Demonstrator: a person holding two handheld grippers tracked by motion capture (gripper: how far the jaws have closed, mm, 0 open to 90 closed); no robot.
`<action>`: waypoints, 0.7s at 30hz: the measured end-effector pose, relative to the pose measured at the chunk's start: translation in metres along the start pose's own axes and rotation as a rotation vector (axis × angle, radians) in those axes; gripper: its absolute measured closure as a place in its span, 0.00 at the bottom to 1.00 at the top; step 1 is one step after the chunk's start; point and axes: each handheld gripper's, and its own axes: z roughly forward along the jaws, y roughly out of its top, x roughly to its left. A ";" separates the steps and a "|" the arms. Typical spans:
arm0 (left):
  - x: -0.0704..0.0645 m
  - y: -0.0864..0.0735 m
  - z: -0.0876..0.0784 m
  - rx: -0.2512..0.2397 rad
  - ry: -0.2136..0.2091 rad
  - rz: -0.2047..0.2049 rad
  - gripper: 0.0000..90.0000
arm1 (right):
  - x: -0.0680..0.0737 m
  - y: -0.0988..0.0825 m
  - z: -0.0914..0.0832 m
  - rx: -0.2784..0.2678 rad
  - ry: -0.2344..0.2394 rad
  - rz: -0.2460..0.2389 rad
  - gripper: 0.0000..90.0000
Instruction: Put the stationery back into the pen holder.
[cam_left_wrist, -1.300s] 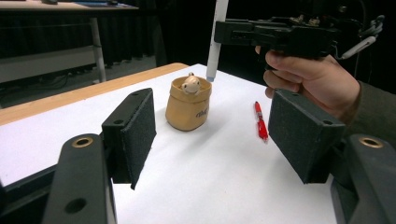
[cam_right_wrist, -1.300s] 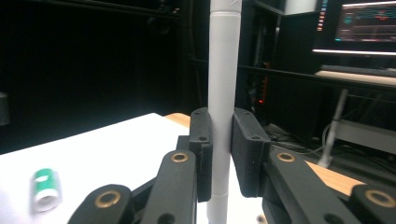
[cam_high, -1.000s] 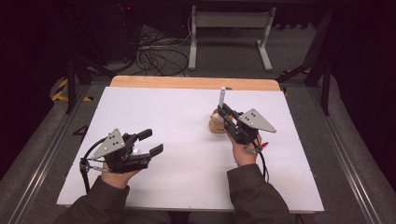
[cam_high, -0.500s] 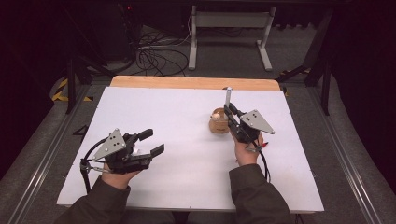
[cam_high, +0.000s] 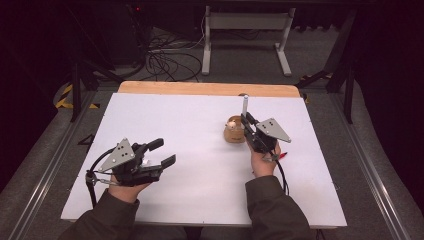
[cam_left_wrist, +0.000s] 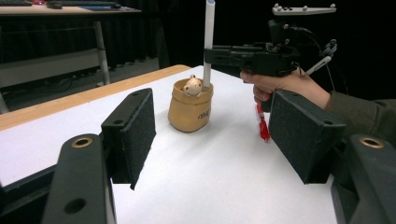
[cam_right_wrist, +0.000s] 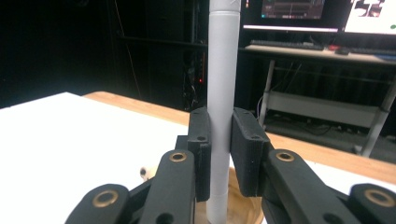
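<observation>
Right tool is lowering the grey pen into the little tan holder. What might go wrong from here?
1. The tan holder is small and stands free on the white table; a sideways push from the grey pen might tip it.
2. A small figure sits in the holder's mouth, so the pen tip may catch on it.
3. A red pen lies under the right tool; the hand may knock it.
</observation>
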 end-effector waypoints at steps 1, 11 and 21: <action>0.000 0.000 0.000 -0.001 -0.001 0.000 0.36 | 0.000 -0.001 0.001 0.007 0.000 0.003 0.88; 0.000 0.000 -0.001 -0.001 0.000 0.000 0.36 | -0.002 -0.011 0.007 0.063 -0.007 0.015 0.88; -0.001 0.000 0.000 -0.001 0.000 0.001 0.36 | -0.003 -0.016 0.008 0.125 -0.013 0.041 0.87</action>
